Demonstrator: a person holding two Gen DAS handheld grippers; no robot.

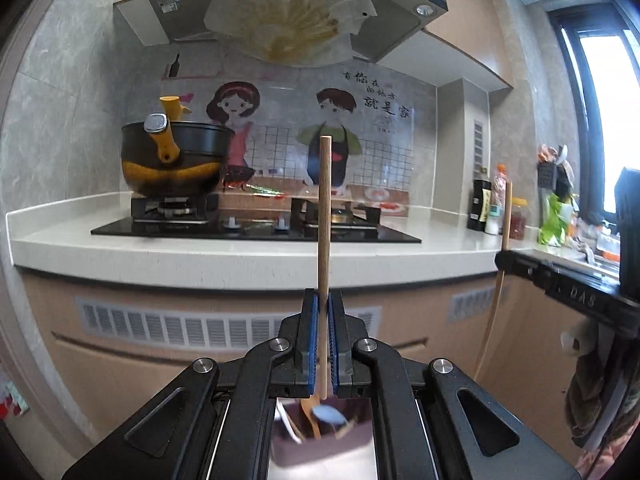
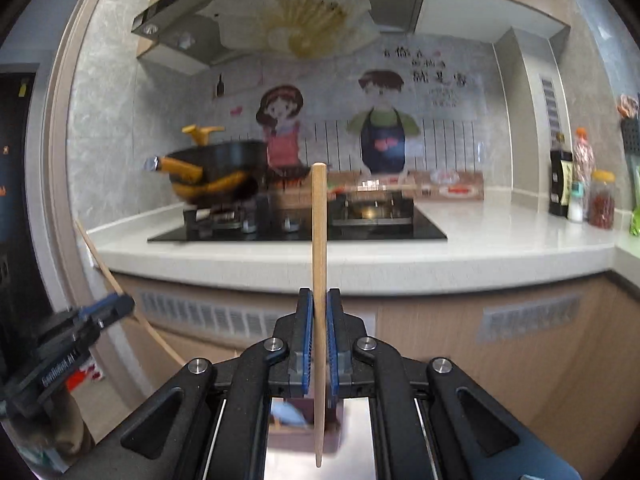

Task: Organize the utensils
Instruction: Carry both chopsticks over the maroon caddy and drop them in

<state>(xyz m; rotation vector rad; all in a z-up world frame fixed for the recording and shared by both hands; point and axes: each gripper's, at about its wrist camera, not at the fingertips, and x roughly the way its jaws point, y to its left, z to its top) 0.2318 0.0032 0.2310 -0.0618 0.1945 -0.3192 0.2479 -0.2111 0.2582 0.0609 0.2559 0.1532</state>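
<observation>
My left gripper [image 1: 323,300] is shut on a wooden utensil handle [image 1: 324,208] that stands upright in front of the counter; its lower end, a wooden spoon head, shows below the jaws. My right gripper [image 2: 319,298] is shut on a second wooden stick-like utensil [image 2: 319,240], also upright, with its lower tip [image 2: 319,462] hanging free. Each gripper shows in the other's view: the right one [image 1: 505,260] with its stick at the right edge, the left one [image 2: 122,306] at the lower left. A dark utensil box [image 2: 304,424] with a pale blue spoon [image 1: 328,414] lies below both.
A white counter [image 1: 248,258] carries a black gas hob [image 1: 256,232] with a black and yellow pot [image 1: 176,160] on the left burner. Bottles and jars [image 1: 492,208] stand at the right near a window. A range hood [image 1: 288,8] hangs overhead.
</observation>
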